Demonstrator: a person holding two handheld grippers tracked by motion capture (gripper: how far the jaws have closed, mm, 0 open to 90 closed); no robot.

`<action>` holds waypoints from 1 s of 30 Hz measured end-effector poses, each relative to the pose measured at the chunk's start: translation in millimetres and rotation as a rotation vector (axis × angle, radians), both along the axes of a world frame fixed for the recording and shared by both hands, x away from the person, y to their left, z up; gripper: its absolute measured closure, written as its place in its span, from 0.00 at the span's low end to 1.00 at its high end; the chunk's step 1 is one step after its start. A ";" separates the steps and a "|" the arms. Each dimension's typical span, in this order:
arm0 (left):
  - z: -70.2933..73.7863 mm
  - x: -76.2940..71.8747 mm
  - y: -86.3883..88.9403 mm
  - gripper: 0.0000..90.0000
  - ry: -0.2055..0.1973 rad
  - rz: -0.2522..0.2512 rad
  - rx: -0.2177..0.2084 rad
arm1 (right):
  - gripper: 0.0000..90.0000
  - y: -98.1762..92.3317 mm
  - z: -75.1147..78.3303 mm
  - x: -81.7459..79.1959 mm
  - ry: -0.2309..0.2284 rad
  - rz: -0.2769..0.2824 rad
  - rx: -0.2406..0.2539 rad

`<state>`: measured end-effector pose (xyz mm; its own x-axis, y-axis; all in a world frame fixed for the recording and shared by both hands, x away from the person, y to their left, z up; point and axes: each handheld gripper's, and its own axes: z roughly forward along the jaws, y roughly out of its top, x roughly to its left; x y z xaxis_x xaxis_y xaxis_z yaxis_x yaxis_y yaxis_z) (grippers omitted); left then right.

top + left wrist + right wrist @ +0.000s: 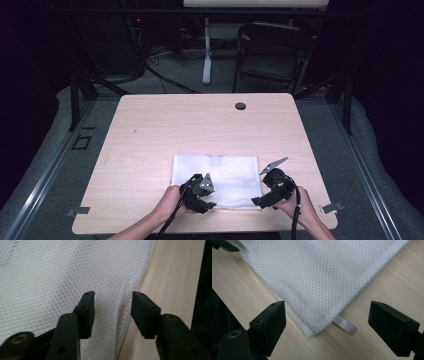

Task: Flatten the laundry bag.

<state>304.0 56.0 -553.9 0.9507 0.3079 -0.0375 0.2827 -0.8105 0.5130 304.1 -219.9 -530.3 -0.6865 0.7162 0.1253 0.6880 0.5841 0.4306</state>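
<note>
A white mesh bag point(217, 181) lies flat on the near part of the wooden desk point(165, 125); what is inside it cannot be told. The left gripper point(206, 202) is at the bag's near left corner, its jaws apart with a raised fold of mesh point(120, 312) between them, not pressed. The right gripper point(261, 200) is at the near right corner, its jaws wide and released, the corner of the bag and a small grey loop point(345, 325) lying between them.
</note>
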 end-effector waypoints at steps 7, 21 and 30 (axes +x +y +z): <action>-4.0 2.8 -1.3 0.87 0.007 -0.016 0.009 | 0.22 2.0 -0.6 -1.0 0.003 0.018 -0.018; 3.4 3.1 0.3 0.98 -0.021 0.020 -0.028 | 0.51 14.2 8.3 -13.6 -0.065 0.071 -0.013; 6.5 5.7 3.7 0.98 -0.010 0.044 -0.063 | 0.92 30.4 11.8 -26.4 -0.113 0.146 -0.018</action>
